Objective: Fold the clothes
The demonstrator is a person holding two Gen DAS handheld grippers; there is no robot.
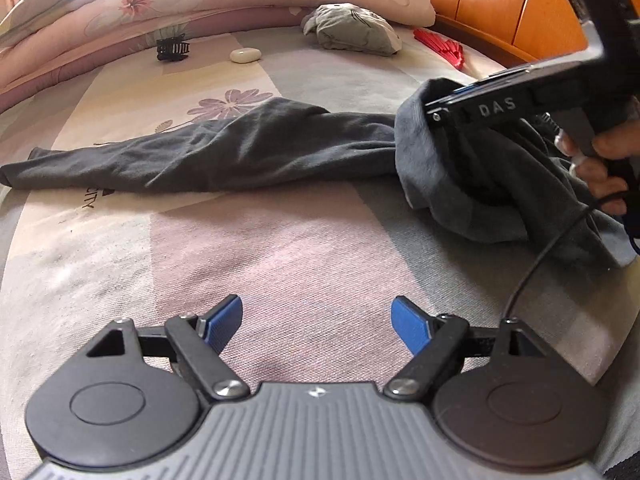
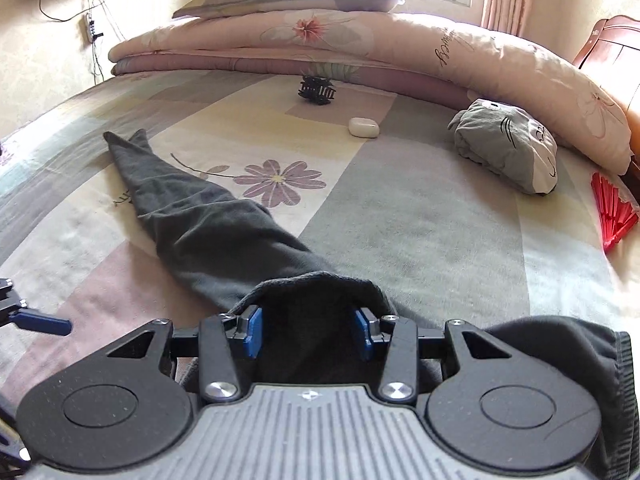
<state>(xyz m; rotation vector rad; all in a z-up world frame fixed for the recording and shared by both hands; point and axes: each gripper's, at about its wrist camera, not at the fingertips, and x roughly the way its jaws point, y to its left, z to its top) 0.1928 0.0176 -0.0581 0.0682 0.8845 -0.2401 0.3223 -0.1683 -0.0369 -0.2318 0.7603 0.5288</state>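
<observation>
Dark grey garment (image 2: pixel 192 220) is lying stretched across the bedspread (image 2: pixel 420 220), looking soft and limp. Right gripper (image 2: pixel 308 332) is clamping its bunched end; left gripper (image 1: pixel 316 320) is hovering wide, empty. Grasp hems.

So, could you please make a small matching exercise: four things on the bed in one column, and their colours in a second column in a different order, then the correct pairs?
Things:
1. garment lying stretched across the bed
2. hair clip
3. small case
4. folding fan

Colours:
A. white
B. red
C. dark grey
D. black

Right pairs: 1-C, 2-D, 3-A, 4-B
</observation>
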